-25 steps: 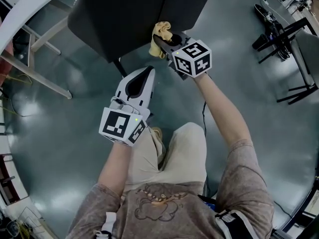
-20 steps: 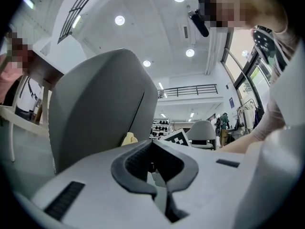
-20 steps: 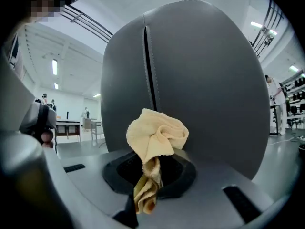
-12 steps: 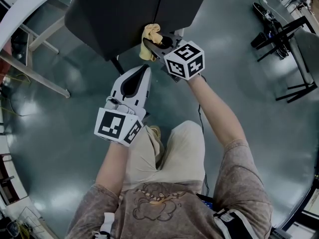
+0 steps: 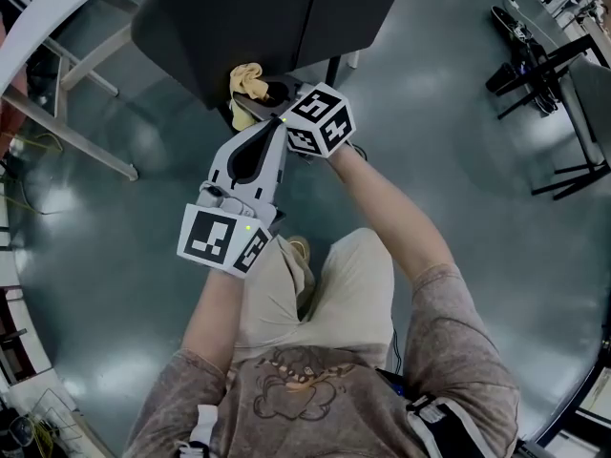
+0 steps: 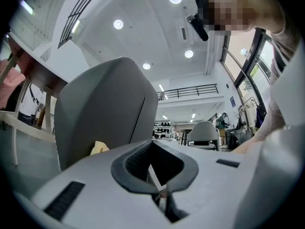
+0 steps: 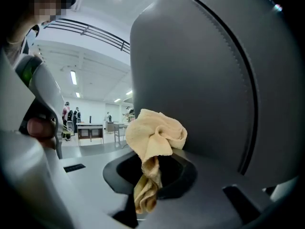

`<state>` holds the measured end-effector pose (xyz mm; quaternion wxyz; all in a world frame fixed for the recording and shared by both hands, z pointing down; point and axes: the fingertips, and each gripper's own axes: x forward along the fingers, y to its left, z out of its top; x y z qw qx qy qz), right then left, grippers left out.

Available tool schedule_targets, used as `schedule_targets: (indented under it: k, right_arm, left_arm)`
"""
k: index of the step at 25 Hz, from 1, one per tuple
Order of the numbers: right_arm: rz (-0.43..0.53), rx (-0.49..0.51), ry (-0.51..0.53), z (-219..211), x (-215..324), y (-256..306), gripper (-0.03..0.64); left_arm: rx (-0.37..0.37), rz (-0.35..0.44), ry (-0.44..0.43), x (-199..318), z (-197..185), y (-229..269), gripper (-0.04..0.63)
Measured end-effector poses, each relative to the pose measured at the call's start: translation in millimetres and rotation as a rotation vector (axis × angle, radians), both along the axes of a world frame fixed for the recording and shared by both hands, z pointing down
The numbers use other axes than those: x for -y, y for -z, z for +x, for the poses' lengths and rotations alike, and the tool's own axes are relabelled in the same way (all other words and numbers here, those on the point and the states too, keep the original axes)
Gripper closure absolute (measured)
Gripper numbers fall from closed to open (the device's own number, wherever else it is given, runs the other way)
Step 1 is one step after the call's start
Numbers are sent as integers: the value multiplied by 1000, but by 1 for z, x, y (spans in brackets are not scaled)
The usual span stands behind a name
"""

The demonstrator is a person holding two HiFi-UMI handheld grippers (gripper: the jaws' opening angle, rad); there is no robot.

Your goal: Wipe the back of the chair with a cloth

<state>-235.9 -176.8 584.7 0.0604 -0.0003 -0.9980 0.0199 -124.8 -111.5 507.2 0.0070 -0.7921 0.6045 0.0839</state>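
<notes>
Fingers of right gripper pinch cloth; left gripper view glimpses it.

1. The dark grey padded chair back in front of you looks matt and finely grained, like leatherette, with one stitched seam.
2. The pale yellow crumpled cloth is soft, slightly fuzzy fabric, dull and deeply creased.
3. Your light-grey left gripper and right gripper have smooth satin plastic shells, with black, finely ribbed liners.
4. The grey-green floor is smooth and glossy, mirroring the lamps.
</notes>
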Motion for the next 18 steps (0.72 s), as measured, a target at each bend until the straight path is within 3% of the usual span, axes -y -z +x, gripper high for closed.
schedule_targets:
  k: [11, 18]
  right_arm:
    - [23, 1, 83, -12, -19, -2, 548]
    - [19, -7, 76, -13, -20, -3, 548]
  left_arm:
    - [-19, -4, 14, -3, -10, 0, 588]
    - [-11, 5, 15, -4, -10, 1, 588]
